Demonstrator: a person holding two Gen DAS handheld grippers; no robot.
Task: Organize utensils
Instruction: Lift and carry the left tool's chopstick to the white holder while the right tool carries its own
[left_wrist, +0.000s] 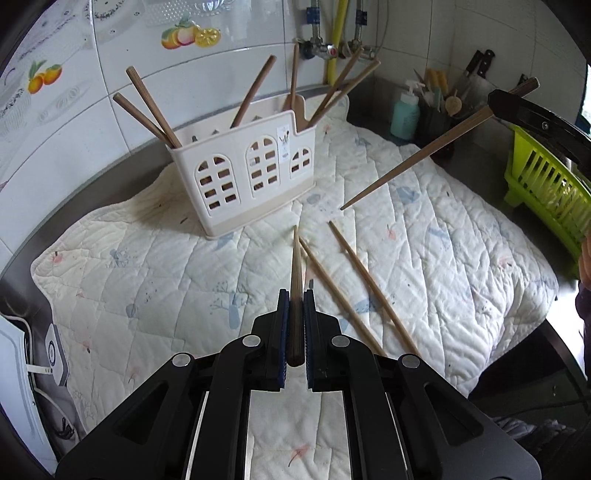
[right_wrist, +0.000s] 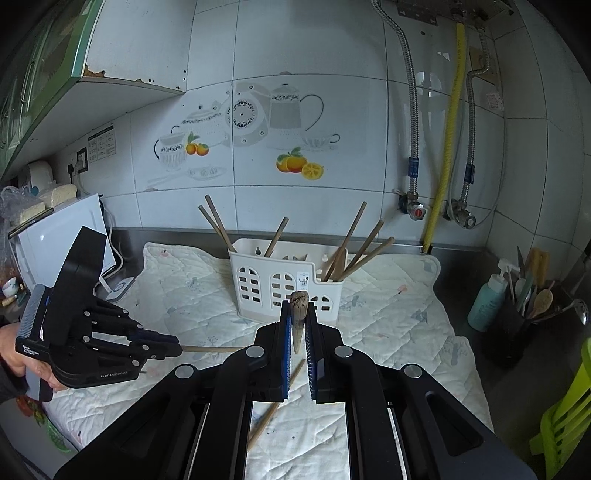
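Note:
My left gripper (left_wrist: 295, 295) is shut on a brown chopstick (left_wrist: 295, 258) whose tip points ahead over the quilted mat (left_wrist: 147, 258). Beside it two loose chopsticks (left_wrist: 369, 284) lie on the mat. Behind stands a cream utensil holder (left_wrist: 251, 173) with several chopsticks upright in it. At the upper right, my right gripper (left_wrist: 493, 101) is shut on another chopstick (left_wrist: 417, 158), slanting down toward the mat. In the right wrist view, the right gripper (right_wrist: 298, 306) clamps that chopstick (right_wrist: 298, 317) end-on before the holder (right_wrist: 284, 280). The left gripper (right_wrist: 177, 347) is at the left with its chopstick (right_wrist: 210, 349).
A lime green dish rack (left_wrist: 546, 184) sits at the mat's right edge. A teal bottle (left_wrist: 404, 114) and a dark pot of knives and spoons (left_wrist: 439, 110) stand in the back corner. A white appliance (right_wrist: 62, 236) is at the left. Pipes and valves (right_wrist: 417, 210) run along the tiled wall.

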